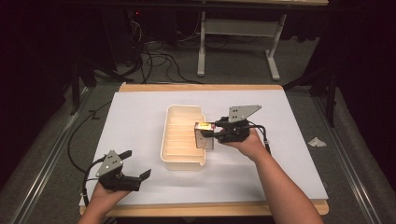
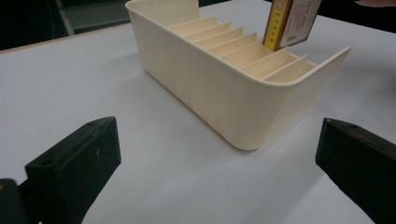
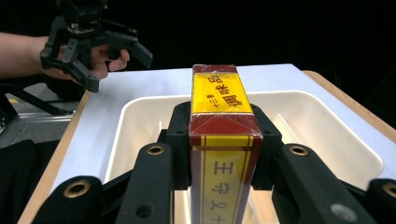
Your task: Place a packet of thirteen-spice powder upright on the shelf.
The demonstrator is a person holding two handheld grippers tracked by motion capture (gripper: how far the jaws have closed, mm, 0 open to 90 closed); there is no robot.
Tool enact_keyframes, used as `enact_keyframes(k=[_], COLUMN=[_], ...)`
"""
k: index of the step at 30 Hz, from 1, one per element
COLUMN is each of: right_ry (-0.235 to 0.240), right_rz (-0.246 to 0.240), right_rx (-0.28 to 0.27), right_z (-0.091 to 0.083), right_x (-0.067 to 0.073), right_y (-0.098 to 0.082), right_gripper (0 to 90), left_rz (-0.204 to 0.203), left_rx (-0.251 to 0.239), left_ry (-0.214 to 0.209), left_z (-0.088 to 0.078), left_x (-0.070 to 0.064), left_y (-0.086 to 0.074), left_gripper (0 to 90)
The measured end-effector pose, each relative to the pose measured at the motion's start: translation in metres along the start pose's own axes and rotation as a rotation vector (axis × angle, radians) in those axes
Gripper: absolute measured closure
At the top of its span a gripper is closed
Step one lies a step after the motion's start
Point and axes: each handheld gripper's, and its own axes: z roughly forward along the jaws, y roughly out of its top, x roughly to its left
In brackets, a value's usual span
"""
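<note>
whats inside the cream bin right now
The cream bin shows thin dividers forming empty slots. The red and yellow box, held by the right gripper, hangs above them; the slot floors beneath it are hidden.

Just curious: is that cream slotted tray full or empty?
Empty: the cream plastic slotted tray shows bare slots; the red-and-yellow box hangs above it.
</note>
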Motion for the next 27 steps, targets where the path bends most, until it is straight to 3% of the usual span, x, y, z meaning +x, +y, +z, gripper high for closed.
enact_keyframes(k=[27], right_ry=[0.025], right_rz=[-0.029], right_rx=[-0.016], right_z=[0.028], right_x=[0.001], right_y=[0.002], right_gripper=[68.7], left_rz=[-0.002], left_rx=[0.01], left_ry=[-0.003], left_z=[0.001], left_x=[0.0], left_y=[-0.001], left_gripper=[0.7])
